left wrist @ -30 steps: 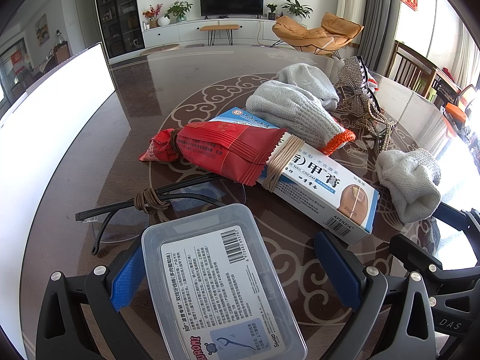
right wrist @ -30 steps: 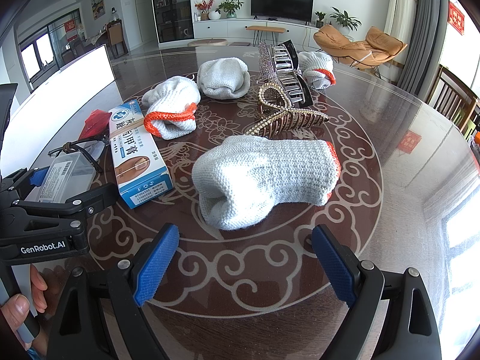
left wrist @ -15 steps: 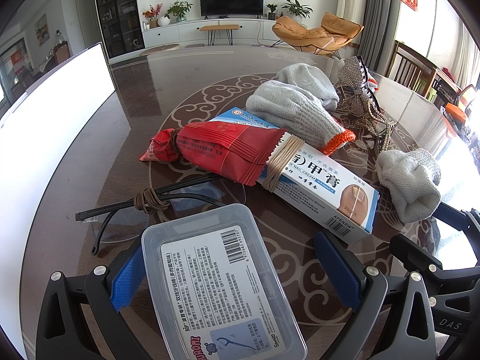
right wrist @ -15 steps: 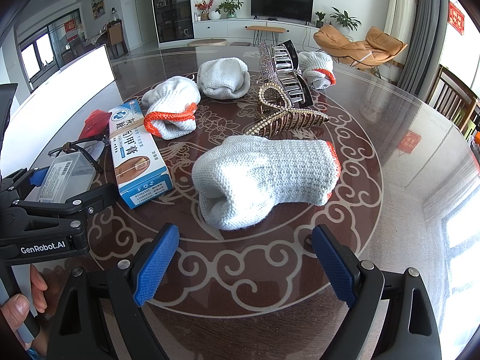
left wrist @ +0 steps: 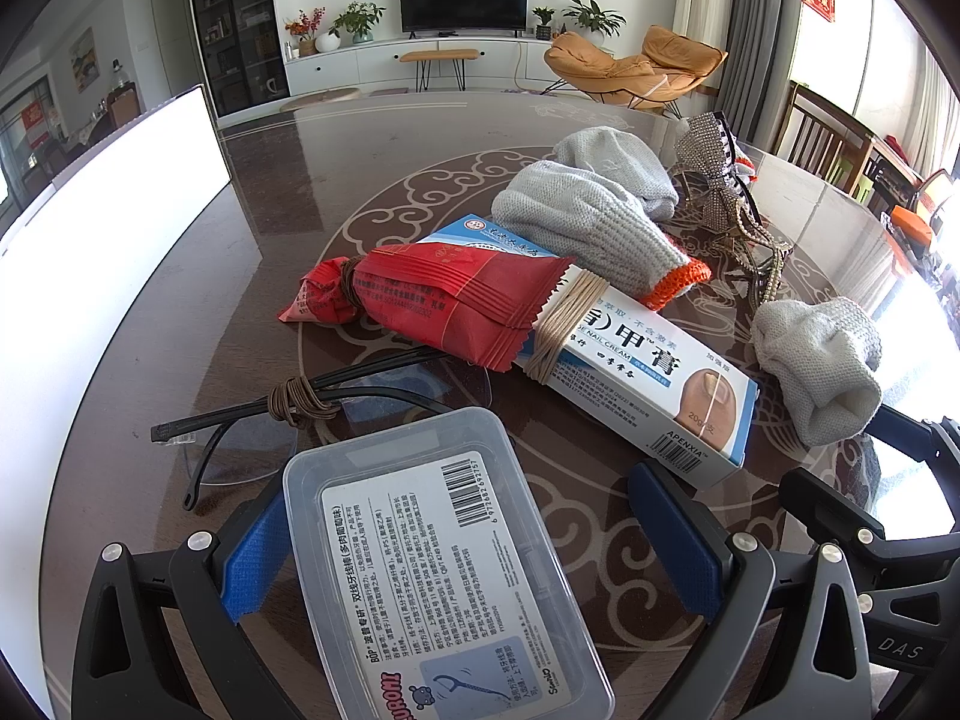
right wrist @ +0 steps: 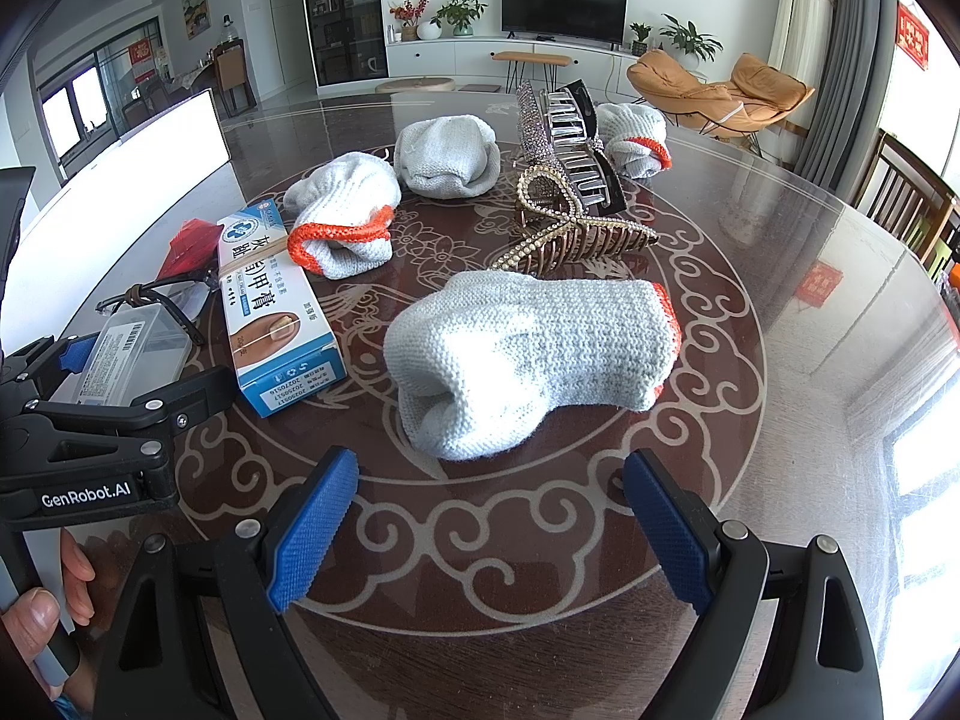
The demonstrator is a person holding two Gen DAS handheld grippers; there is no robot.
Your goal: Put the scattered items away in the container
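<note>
A clear plastic floss-pick box (left wrist: pixel 432 564) lies between the fingers of my left gripper (left wrist: pixel 468 546), which is open; the right pad stands apart from the box. Beyond it are folded glasses (left wrist: pixel 288 414) tied with cord, a red snack packet (left wrist: pixel 444 300) and a nail-cream carton (left wrist: pixel 630 372). My right gripper (right wrist: pixel 486 534) is open over bare table, just short of a white knit glove (right wrist: pixel 534 354) with an orange cuff. Further gloves (right wrist: pixel 345 213) (right wrist: pixel 447 156) (right wrist: pixel 636 138) and two jewelled hair claws (right wrist: pixel 570 192) lie behind it.
The dark glass-topped table (right wrist: pixel 810 360) has bare surface to the right. A large white flat-sided object (left wrist: pixel 90 252) runs along the left edge. A hand (right wrist: pixel 36 618) holds the left gripper's handle. Wooden chairs (right wrist: pixel 912 204) stand at the right.
</note>
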